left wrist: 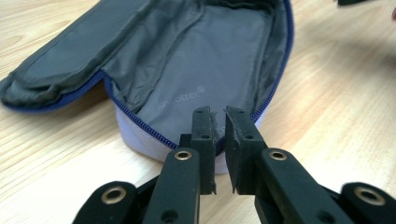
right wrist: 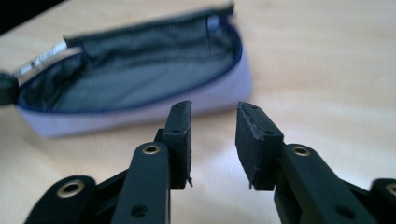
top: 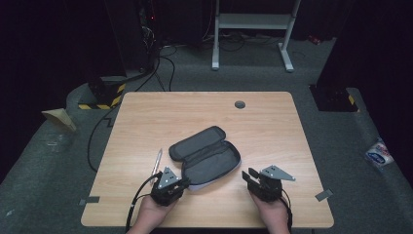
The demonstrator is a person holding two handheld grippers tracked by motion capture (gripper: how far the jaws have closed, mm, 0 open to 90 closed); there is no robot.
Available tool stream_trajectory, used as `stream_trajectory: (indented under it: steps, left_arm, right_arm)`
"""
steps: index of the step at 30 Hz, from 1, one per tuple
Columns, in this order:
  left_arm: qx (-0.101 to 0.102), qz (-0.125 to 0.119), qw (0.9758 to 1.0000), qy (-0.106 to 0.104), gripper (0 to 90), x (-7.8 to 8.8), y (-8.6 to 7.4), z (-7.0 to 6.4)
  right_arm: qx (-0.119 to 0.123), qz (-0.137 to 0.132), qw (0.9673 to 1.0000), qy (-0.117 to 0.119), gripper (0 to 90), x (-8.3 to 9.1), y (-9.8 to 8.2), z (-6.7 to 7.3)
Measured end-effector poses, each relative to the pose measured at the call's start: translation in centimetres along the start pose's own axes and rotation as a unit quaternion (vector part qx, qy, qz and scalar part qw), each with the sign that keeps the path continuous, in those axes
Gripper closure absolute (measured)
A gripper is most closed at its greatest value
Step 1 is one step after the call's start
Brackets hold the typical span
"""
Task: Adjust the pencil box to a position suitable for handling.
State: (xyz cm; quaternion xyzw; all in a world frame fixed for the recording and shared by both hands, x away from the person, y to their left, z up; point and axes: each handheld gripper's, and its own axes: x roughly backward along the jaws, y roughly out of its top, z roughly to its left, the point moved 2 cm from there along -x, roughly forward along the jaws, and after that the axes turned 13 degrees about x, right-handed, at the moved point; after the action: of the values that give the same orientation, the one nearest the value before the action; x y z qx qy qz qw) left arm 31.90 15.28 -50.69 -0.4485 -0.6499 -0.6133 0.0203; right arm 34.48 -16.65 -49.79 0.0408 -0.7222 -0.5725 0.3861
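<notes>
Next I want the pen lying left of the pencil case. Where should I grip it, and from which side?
Grip the pen at mid-barrel, coming straight down from above. It lies flat on the table, slim and pointing away from you, so set the jaws across its width. The pencil case lies close on its right, so a sideways approach looks cramped.

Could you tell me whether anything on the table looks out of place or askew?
Nothing looks damaged or spilled. The pencil case lies unzipped and splayed open, skewed to the table edges, and seems empty inside. A pen lies loose beside it, near the left hand-held gripper.
</notes>
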Motion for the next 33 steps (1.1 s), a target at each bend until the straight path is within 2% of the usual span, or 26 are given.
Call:
stream_trajectory:
  steps: [2, 5, 8, 11, 15, 18, 27, 33]
  left_arm:
    - [-0.002, 0.000, 1.0000, 0.004, 82.1, 0.1, 0.0, 0.3]
    - [0.000, -0.003, 1.0000, 0.007, 82.2, 0.2, 0.0, 0.4]
    - [0.002, -0.004, 1.0000, 0.005, 82.2, 0.1, 0.0, 0.5]
    - [0.000, -0.003, 1.0000, 0.006, 82.2, 0.2, 0.0, 0.6]
    - [-0.002, -0.004, 1.0000, 0.006, 82.3, 0.2, 0.0, 0.8]
    - [0.001, -0.008, 0.9999, 0.009, 82.3, 0.2, 0.0, 1.0]
    - [0.007, -0.018, 0.9996, 0.019, 83.2, -0.1, 0.1, 1.6]
    - [-0.002, -0.018, 0.9996, 0.022, 83.3, -0.7, 0.1, 1.7]
  right_arm:
    - [0.005, -0.006, 1.0000, -0.004, 63.4, -0.6, 0.9, -0.2]
    - [0.006, -0.004, 0.9999, -0.013, 63.6, -2.3, 2.3, -0.7]
    - [0.016, 0.012, 0.9995, -0.025, 66.6, -4.4, 3.4, -1.1]
    - [0.011, 0.037, 0.9985, -0.039, 71.5, -6.2, 3.8, -1.9]
    - [-0.002, 0.060, 0.9980, -0.021, 79.5, -7.4, 3.5, -2.6]
    - [0.008, 0.068, 0.9976, -0.014, 86.9, -7.2, 3.3, -2.2]
    - [0.022, 0.057, 0.9981, 0.002, 87.1, -3.9, 1.3, -0.4]
    - [0.018, 0.043, 0.9989, 0.007, 87.0, -1.9, -0.2, 0.9]
